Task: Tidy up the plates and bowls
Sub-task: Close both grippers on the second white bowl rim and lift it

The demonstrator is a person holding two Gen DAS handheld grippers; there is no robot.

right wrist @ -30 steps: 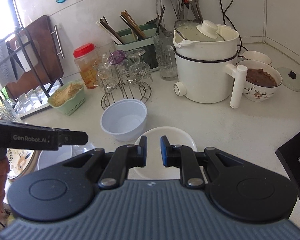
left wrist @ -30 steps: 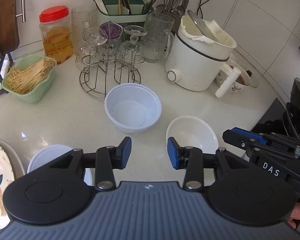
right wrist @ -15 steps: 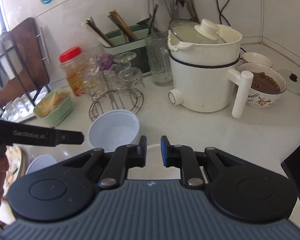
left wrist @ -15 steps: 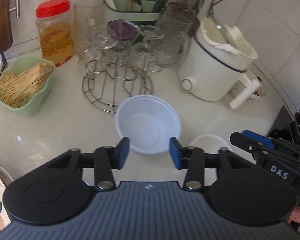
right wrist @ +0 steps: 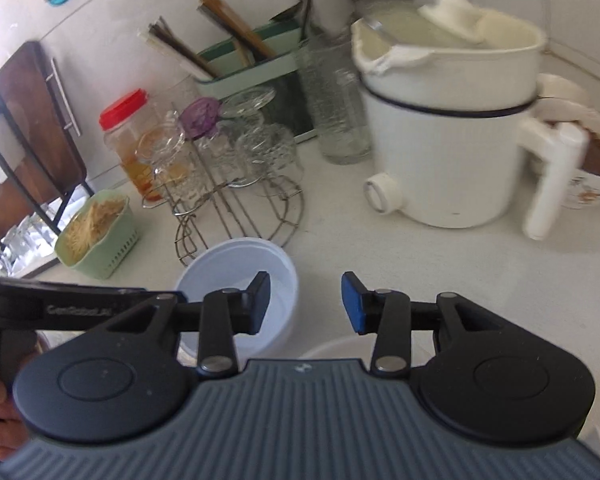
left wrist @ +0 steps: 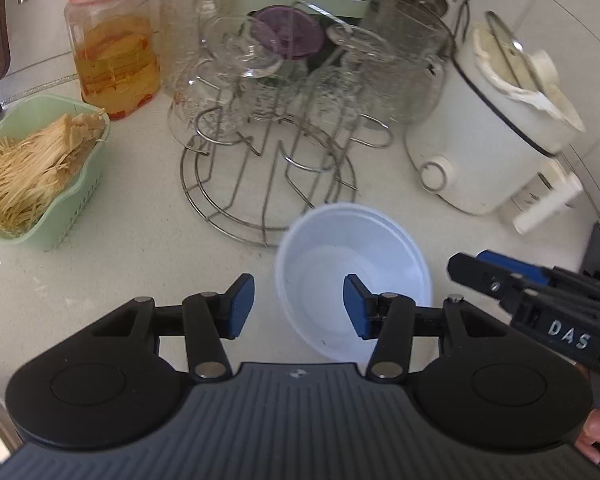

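A pale blue plastic bowl [left wrist: 352, 276] stands upright and empty on the white counter; it also shows in the right wrist view [right wrist: 240, 276]. My left gripper [left wrist: 299, 311] is open, its right finger over the bowl's inside and its left finger outside the rim. My right gripper [right wrist: 303, 303] is open just right of the blue bowl, holding nothing. The rim of a white bowl [right wrist: 340, 348] shows just under the right gripper, mostly hidden. The right gripper shows at the right of the left wrist view [left wrist: 532, 292].
A wire glass rack with glasses [left wrist: 272, 148] stands behind the blue bowl. A white electric pot [right wrist: 456, 132] is at the right, with a floral bowl of brown food [right wrist: 592, 168] behind it. A green basket [left wrist: 40, 176] and a red-lidded jar [left wrist: 116, 40] are at the left.
Both grippers have moved forward toward the blue bowl. My right gripper has opened from nearly shut. The white bowl has slipped under the right gripper's body.
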